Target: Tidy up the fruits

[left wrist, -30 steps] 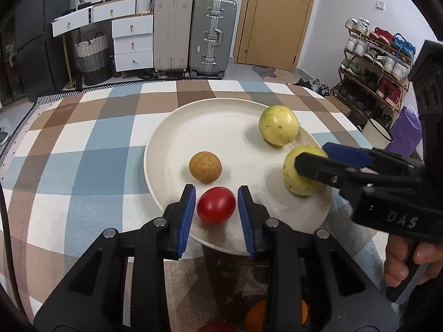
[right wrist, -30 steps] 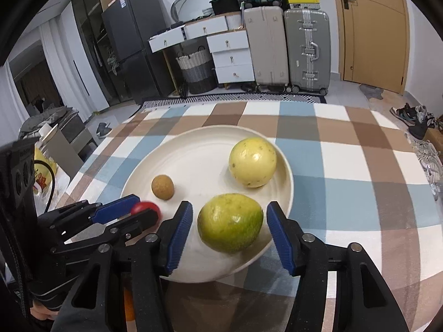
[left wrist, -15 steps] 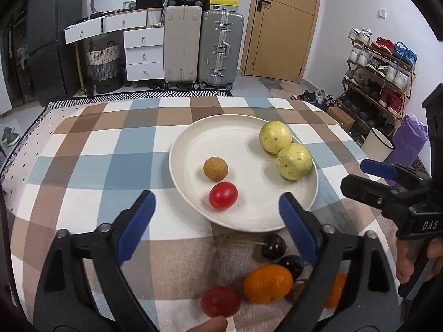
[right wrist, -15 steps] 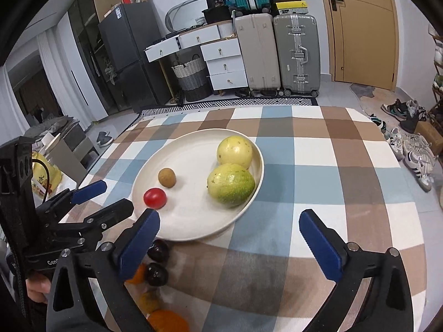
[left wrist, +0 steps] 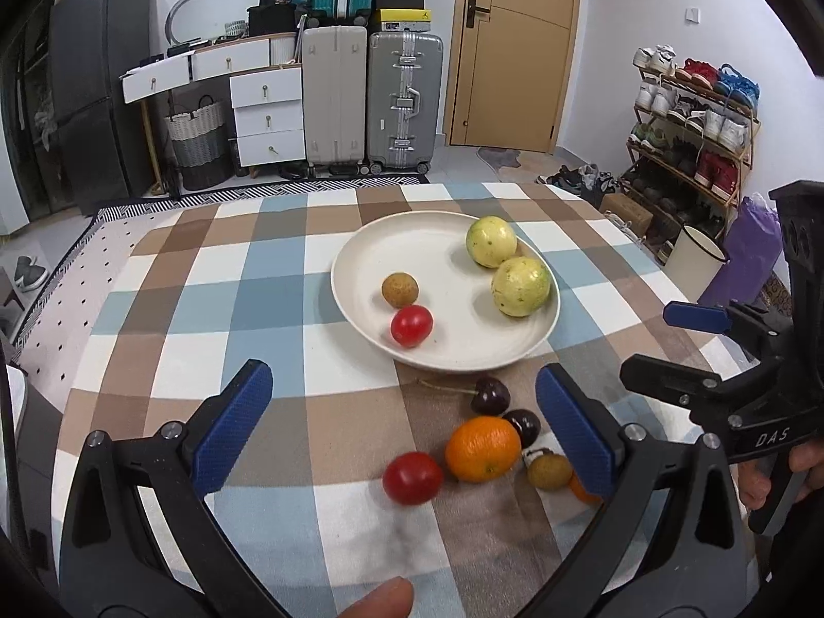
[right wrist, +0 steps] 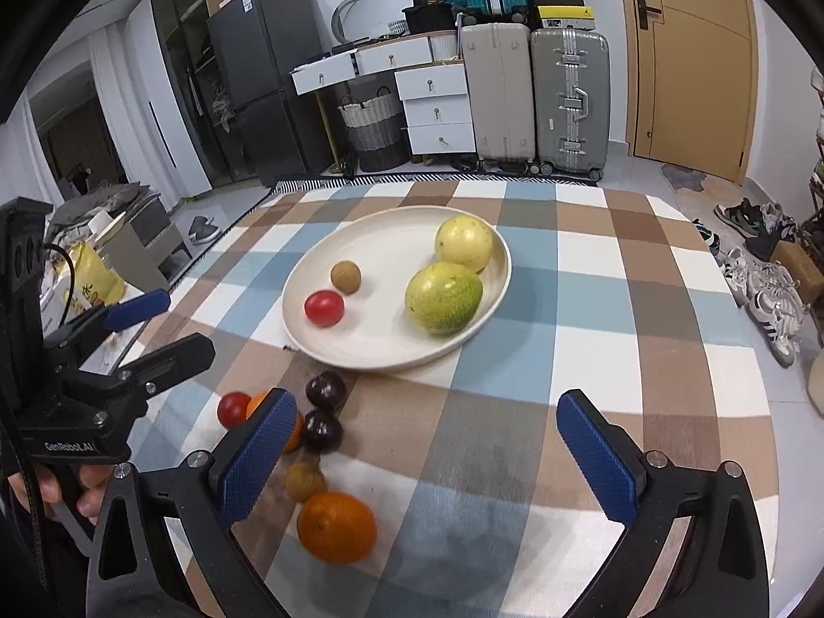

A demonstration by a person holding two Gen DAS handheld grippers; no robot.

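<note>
A cream plate (left wrist: 443, 262) on the checked cloth holds two yellow-green round fruits (left wrist: 491, 241), a brown longan (left wrist: 399, 289) and a red tomato (left wrist: 411, 325). In front of it lie loose fruits: two dark cherries (left wrist: 490, 395), an orange (left wrist: 482, 448), a second tomato (left wrist: 412, 478) and a longan (left wrist: 549, 471). My left gripper (left wrist: 401, 381) hovers over this loose group, its jaws opening with nothing between them. My right gripper (right wrist: 426, 404) stands open and empty before the plate (right wrist: 381, 329), beside another orange (right wrist: 336, 526).
The checked tablecloth (left wrist: 247, 309) stretches to the left and far side of the plate. A shoe rack (left wrist: 690, 123) and a white bucket (left wrist: 695, 257) stand off the table's right edge, suitcases (left wrist: 371, 98) behind it. A fingertip (left wrist: 381, 600) shows at the bottom.
The left gripper let go of the red tomato and the right let go of the green fruit, both left on the plate. Both spread wide and drew back and upward, bringing the loose fruits into view.
</note>
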